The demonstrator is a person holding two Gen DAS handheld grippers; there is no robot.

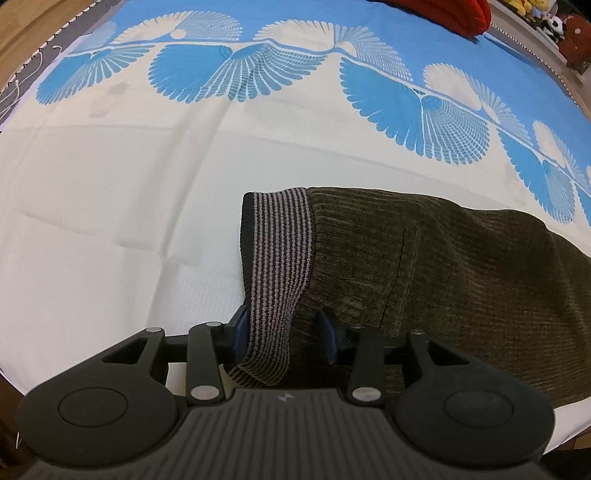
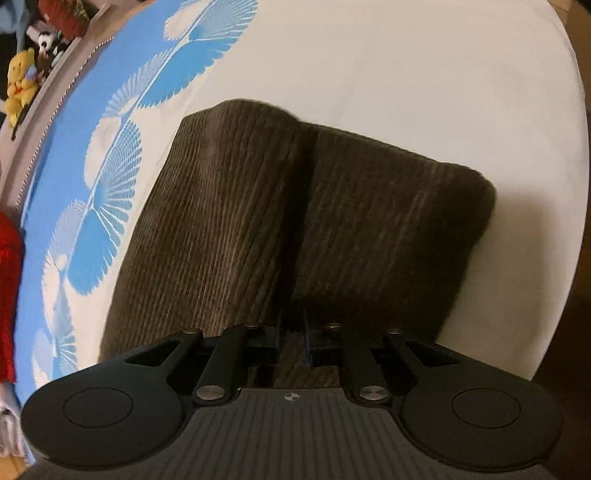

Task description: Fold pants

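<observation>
Brown corduroy pants (image 1: 443, 266) lie folded on a bed, their grey-and-black striped waistband (image 1: 280, 251) at the left end. In the left wrist view my left gripper (image 1: 284, 328) points down at that end. Its blue-padded fingers (image 1: 241, 326) stand apart, with the waistband lying loose between them. In the right wrist view the pants (image 2: 229, 221) show as two side-by-side ribbed panels with a dark crease down the middle. My right gripper (image 2: 293, 328) is at their near edge, jaws narrow, pinching a fold of the corduroy.
The bed sheet (image 1: 110, 206) is white near me and blue with a fan pattern (image 1: 236, 70) farther off. A red cloth (image 1: 443, 14) and plush toys (image 1: 546, 22) sit beyond the far edge. The bed's right edge (image 2: 576, 155) drops to a dark floor.
</observation>
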